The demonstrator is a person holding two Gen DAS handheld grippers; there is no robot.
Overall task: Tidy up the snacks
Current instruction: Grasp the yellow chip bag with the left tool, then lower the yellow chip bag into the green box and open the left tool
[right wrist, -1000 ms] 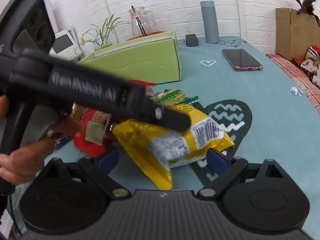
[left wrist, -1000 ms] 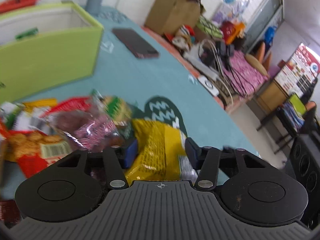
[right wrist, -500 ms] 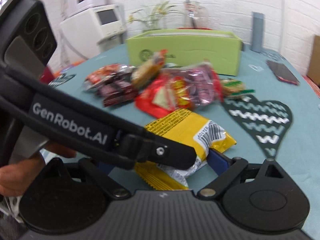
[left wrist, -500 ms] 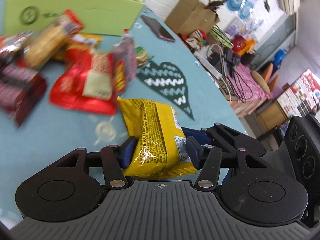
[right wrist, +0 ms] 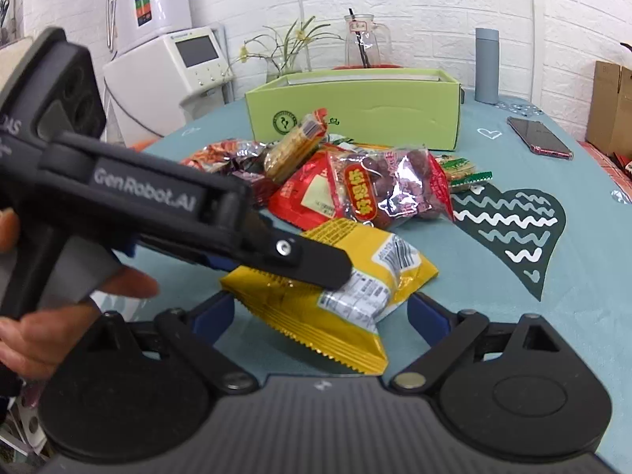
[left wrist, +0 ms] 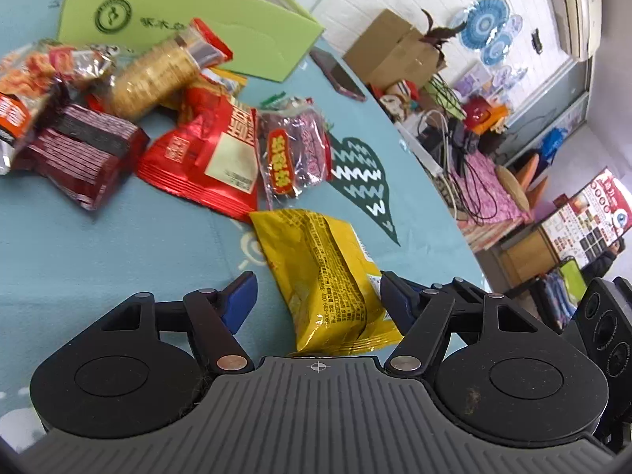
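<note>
Snacks (left wrist: 221,158) strew teal tablecloth (left wrist: 118,245); white brick wall (right wrist: 434,8) behind; both tools spread.

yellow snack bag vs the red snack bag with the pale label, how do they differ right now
The crinkly yellow snack bag lies apart from the pile, between the fingers of the open left gripper; the flat red snack bag with the pale label sits in the pile, untouched. The yellow one has nothing on top, while a clear bag of dark red fruit overlaps the red one's edge. Both lie on the teal tablecloth.
</note>
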